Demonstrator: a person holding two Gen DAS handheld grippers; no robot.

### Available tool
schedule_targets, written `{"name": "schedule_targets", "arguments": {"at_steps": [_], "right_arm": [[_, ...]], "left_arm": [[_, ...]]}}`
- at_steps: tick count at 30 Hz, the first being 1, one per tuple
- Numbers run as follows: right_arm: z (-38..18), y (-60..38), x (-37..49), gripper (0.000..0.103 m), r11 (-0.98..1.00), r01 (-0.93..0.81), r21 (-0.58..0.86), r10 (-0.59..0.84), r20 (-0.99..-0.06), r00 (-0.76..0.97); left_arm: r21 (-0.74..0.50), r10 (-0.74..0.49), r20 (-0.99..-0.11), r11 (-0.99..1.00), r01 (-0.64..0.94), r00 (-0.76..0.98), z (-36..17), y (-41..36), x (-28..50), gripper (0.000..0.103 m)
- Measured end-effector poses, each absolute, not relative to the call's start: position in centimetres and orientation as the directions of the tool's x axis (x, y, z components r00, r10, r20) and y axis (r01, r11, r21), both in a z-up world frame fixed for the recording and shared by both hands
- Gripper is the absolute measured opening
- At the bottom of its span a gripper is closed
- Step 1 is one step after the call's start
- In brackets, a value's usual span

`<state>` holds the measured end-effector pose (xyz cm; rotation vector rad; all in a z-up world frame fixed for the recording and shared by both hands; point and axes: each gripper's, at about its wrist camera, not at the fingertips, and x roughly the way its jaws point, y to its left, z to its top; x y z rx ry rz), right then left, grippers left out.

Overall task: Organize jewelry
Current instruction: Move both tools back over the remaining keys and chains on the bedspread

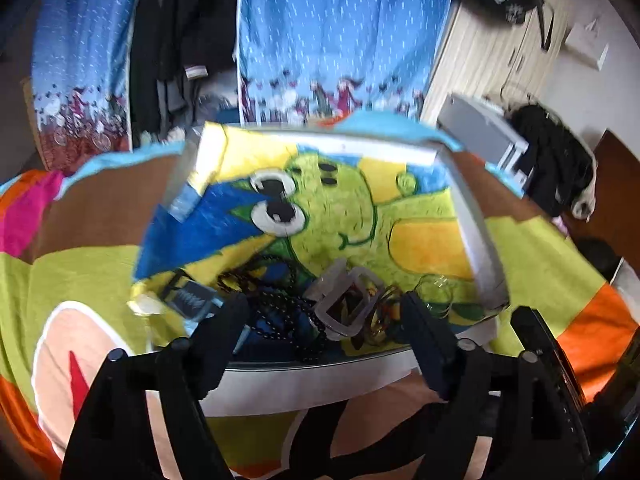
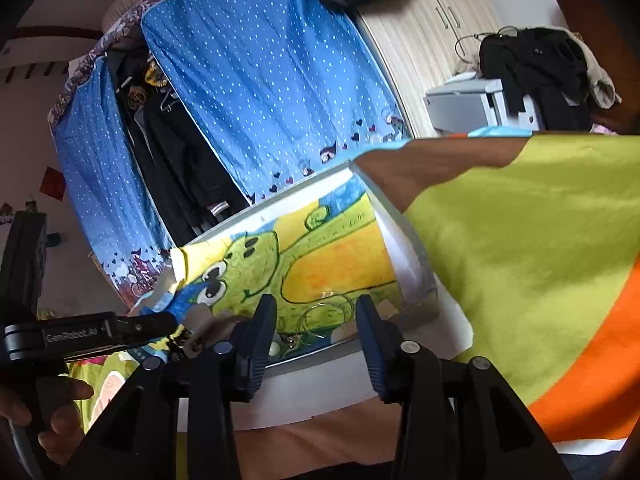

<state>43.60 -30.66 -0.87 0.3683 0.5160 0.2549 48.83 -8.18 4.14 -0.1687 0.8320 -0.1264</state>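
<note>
A big flat white tray (image 1: 476, 232) sits on a bright cartoon blanket (image 1: 80, 280), and its floor shows a drawing of a green animal with big eyes. The jewelry lies in a heap at the near edge of the tray: a string of small round black beads (image 1: 280, 308), a clear square plastic piece (image 1: 348, 304), thin gold rings (image 1: 384, 312) and a clear round bangle (image 1: 436, 292) to the right. The left gripper (image 1: 324, 316) points at this heap from the near side, with its dark fingers spread wide on both sides of the beads and holding nothing. The right gripper (image 2: 316, 320) reaches over the near right corner of the tray, its ridged blue pads (image 2: 370, 332) wide apart and empty, with thin wire hoops (image 2: 324, 312) lying between them. Blue dotted curtains (image 2: 260, 80) hang behind.
</note>
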Motion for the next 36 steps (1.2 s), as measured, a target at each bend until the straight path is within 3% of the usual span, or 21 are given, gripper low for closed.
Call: {"name": "schedule_targets", "arguments": {"at_steps": [5,7,9,12,20,36], "right_arm": [[1.8,-30.6,41.4,0.070,0.927,-0.150,0.344,0.287,-0.391,0.875],[3.1,-30.3,40.1,0.078,0.935,-0.164,0.313,0.277,-0.364,0.889],[4.2,-30.2,38.8,0.091,0.937,-0.180,0.299,0.280,-0.337,0.899],[6.1,-29.9,36.6,0.100,0.938,-0.211,0.274,0.289,-0.287,0.913],[8.6,-29.8,30.8,0.103,0.943,-0.230,0.242,0.279,-0.194,0.940],[9.9,-27.5,18.4,0.103,0.970,-0.221,0.097,0.230,-0.083,0.970]], "left_arm": [[-0.202,-0.177,-0.665,0.978,0.053,0.726,7.0,-7.5,45.9,0.079],[-0.209,-0.180,-0.634,0.976,0.058,0.752,8.3,-7.2,44.3,0.090],[-0.216,-0.182,-0.597,0.974,0.062,0.781,9.5,-6.8,42.4,0.093],[-0.204,-0.191,-0.569,0.975,0.087,0.800,11.1,-6.4,39.9,0.094],[-0.160,-0.183,-0.471,0.980,0.120,0.863,13.3,-6.3,32.3,0.099],[-0.224,-0.205,-0.328,0.965,0.135,0.922,12.1,-1.6,18.4,0.100]]}}
